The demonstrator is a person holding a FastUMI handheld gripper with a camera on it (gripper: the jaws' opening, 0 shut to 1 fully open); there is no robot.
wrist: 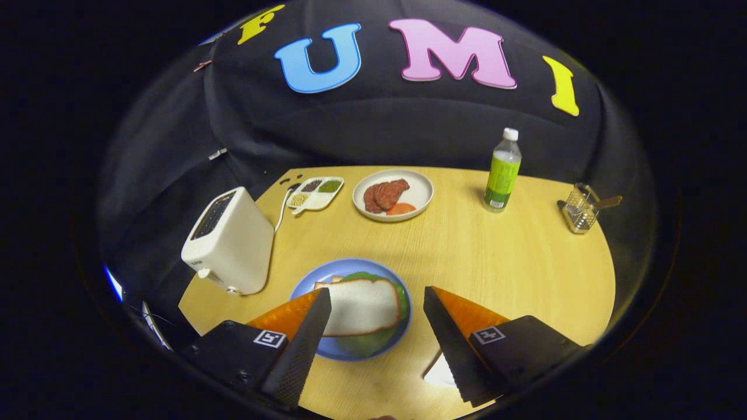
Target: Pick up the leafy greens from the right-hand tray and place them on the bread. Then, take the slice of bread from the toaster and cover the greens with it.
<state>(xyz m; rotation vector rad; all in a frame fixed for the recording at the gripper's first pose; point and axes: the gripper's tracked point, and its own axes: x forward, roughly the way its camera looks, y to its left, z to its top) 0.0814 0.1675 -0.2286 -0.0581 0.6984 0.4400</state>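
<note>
- Bread (360, 305) is seen as a white slice lying on top of the leafy greens (369, 343), whose green edges stick out beneath it, low in the middle of the frame.
- Both are carried by a blue plate (309, 284) on the wooden table (496, 274).
- The gripper (376, 298) is held wide apart with nothing grasped; the slice lies between the fingers, its left end partly hidden by the left finger (303, 344).
- A white toaster (229, 240) is found at the left of the frame, just beside the blue plate, its slots facing up.
- Farther back, at centre, a white plate (421, 192) with pieces of red meat and an orange slice is set.
- Left of it, a small divided tray (316, 193) of seeds is placed.
- At upper right, a green bottle (502, 170) stands upright, and a small glass holder (580, 210) is set near the table's right edge.
</note>
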